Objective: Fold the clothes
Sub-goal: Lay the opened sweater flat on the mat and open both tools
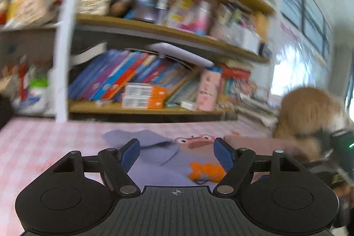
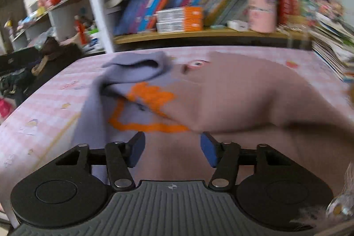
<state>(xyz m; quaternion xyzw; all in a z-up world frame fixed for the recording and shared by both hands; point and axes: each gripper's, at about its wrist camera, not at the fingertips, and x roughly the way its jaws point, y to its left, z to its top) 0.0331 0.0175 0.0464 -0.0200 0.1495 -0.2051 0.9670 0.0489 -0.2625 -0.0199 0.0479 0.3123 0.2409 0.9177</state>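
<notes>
Clothes lie spread on the table (image 2: pixel 44 103), which wears a pink checked cloth: a lavender shirt (image 2: pixel 141 81) with an orange print and a cartoon face near its collar, and over its right part a dusty-pink garment (image 2: pixel 254 98). We judge the folding to be at an early to middle stage. The shirt's left side, probably a sleeve, is turned inward over the body in a loose, puffy flap (the right wrist view shows a dark hollow under it), so one fold seems begun but not pressed flat. The pink garment lies in broad soft ridges with no crisp edge that we can see. Neither piece forms a compact stack, so most of the work seems left: flattening, folding the other side, then halving.

Our left gripper (image 1: pixel 177 153) hovers above the shirt with its fingers wide apart, holding nothing. Our right gripper (image 2: pixel 172 150) sits low over the near edge of the clothes, fingers likewise wide and empty; whether they touch the fabric we cannot tell.

Beyond the table stands a shelf (image 2: pixel 199 33) packed with books, and a furry brown thing (image 1: pixel 309 112) sits at the right edge in the left wrist view, too blurred to name.
</notes>
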